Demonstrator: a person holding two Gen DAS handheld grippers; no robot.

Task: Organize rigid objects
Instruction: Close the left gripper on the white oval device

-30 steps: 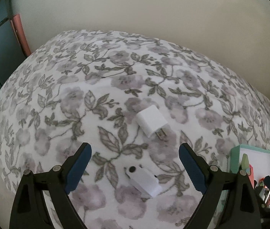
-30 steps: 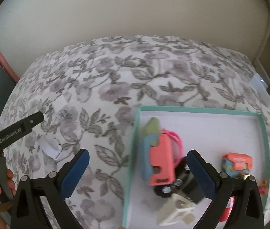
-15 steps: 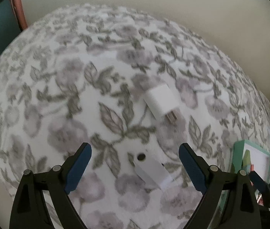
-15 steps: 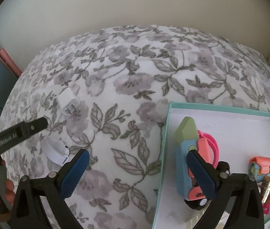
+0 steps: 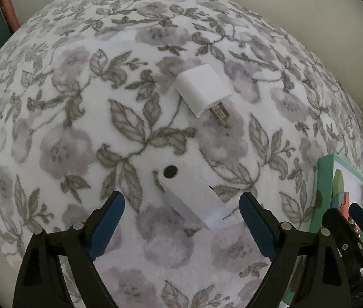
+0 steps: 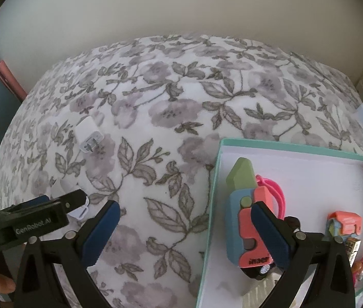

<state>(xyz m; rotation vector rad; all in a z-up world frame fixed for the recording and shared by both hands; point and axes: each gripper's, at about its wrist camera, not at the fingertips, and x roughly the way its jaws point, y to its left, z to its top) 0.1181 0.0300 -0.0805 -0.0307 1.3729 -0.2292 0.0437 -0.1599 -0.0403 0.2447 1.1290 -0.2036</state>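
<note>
The left gripper (image 5: 181, 220) is closing its blue fingers (image 5: 105, 227), not yet gripping the flat white plastic device with a black dot (image 5: 190, 196) lying between them on the floral bedspread (image 5: 78, 128). The right gripper (image 6: 185, 233), fingers spread and empty, hovers over the left edge of the teal-rimmed white box (image 6: 211, 200).

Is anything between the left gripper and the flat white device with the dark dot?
Nothing visible. The white device lies on the floral cloth between the closing left gripper fingers, untouched. The white charger lies farther off.
</note>
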